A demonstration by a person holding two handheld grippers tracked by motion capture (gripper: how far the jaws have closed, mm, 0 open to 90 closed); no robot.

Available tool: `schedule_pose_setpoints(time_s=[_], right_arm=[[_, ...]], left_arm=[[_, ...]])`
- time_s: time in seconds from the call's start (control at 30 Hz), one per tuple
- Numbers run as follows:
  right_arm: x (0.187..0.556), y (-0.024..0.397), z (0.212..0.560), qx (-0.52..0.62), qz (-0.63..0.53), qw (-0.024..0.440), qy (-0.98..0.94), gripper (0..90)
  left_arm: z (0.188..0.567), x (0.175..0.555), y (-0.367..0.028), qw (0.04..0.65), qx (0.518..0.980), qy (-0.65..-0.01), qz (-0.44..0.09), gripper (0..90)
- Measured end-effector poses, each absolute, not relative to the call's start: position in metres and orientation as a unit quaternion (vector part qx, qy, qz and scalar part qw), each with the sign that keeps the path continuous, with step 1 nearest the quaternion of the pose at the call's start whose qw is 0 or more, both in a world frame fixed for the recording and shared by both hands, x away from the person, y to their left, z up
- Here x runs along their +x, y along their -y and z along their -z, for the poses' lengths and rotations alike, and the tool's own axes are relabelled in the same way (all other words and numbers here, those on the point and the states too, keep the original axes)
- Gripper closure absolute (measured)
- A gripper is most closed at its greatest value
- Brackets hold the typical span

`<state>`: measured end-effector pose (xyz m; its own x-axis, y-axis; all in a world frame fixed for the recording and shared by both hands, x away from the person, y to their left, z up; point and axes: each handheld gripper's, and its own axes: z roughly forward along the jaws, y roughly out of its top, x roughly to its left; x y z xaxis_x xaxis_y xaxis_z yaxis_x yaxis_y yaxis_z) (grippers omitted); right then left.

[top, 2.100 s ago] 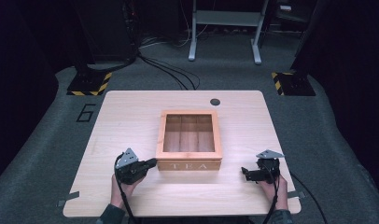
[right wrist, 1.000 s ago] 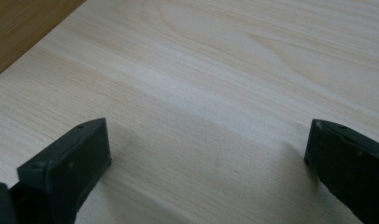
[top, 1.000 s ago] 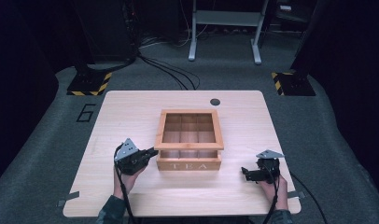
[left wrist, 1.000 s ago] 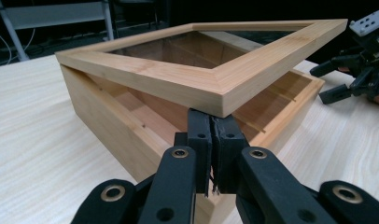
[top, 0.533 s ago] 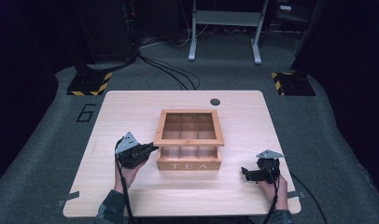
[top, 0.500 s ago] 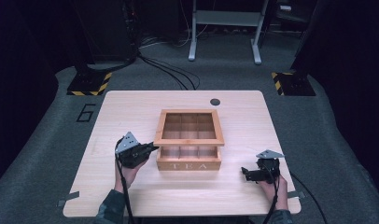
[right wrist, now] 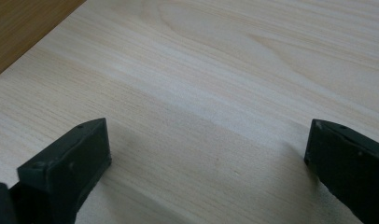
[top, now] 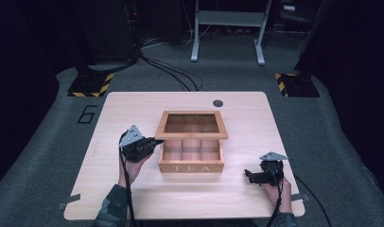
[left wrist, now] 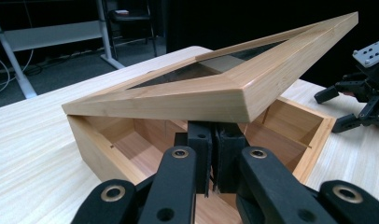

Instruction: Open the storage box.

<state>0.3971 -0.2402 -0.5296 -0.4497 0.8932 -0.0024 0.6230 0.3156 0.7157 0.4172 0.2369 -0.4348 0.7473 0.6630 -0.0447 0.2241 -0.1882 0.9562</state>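
Two grippers work at a pale wooden table (top: 133,198). At its middle stands a wooden tea box (top: 191,162) marked TEA, its glass-paned lid (top: 191,126) tilted up at the near edge and hinged at the far one. The left gripper (top: 154,141) has its jaws clenched together, tips tucked under the lid's near left corner, propping it above the compartments. The right gripper (top: 248,176) rests on the table, well right of the box, jaws spread wide with bare tabletop between them.
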Motion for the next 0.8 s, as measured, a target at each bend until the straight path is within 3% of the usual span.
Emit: schedule_pose_setpoints(time_s=[0.8], right_arm=[[0.397,0.240,0.530,0.486,-0.331,0.206,-0.782,0.0]], left_arm=[[0.421,0.442,-0.226,0.561,0.751,-0.287,-0.198,86.9]])
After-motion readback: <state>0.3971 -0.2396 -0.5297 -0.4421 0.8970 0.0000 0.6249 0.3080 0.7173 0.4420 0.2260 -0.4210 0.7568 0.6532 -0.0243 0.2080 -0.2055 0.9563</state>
